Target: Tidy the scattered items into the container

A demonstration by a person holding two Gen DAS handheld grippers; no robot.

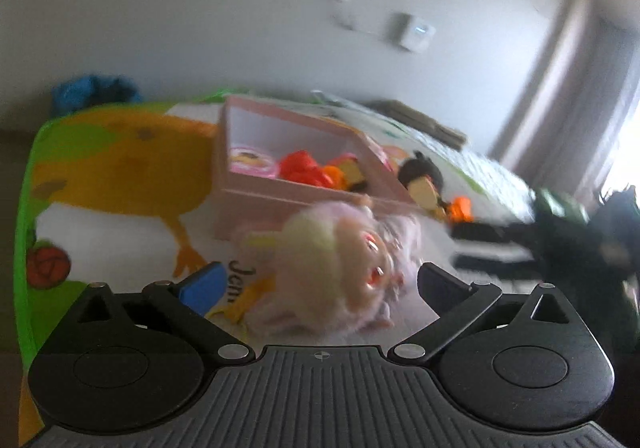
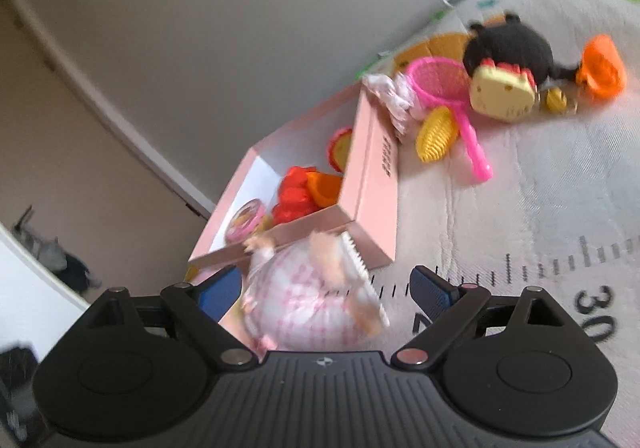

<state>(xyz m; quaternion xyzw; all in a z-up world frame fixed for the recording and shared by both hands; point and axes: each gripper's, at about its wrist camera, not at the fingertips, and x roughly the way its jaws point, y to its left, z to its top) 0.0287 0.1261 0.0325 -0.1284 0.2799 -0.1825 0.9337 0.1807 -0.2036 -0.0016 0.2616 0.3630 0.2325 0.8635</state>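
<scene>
**2 open grippers around a doll, pink box just beyond**

The left gripper [image 1: 320, 280] stands with its jaws wide apart. Between them lies the doll's head [image 1: 344, 268], pale hair and orange eyes, blurred; neither pad presses on it. Only the left wrist view shows this face.

The right gripper [image 2: 326, 290] is also spread, its blue pads on either side of the doll's body [image 2: 304, 300] in a pink checked dress with a white frill. The left pad sits just beside the dress and the right pad is clear of it; whether the left one touches cannot be told through the blur. Only the right wrist view shows the dress and limbs.

Just beyond the doll, in both views, stands the pink box [image 2: 372, 184], open on top. Inside are a red toy [image 2: 294, 194], an orange piece [image 2: 326, 188] and a round pink tin [image 2: 246, 222]; the near wall cuts off their lower parts.

Past the box, the right wrist view shows items that are still on the mat [image 2: 540, 208]: a black-haired plush doll [image 2: 508, 60], a pink net scoop [image 2: 444, 84], a yellow comb [image 2: 434, 138], an orange cup [image 2: 602, 66] and a small yellow piece beside it, too small to make out. The left wrist view catches only the plush doll and the cup, half hidden behind the box, plus a dark blurred shape at its right edge that cannot be identified.
</scene>
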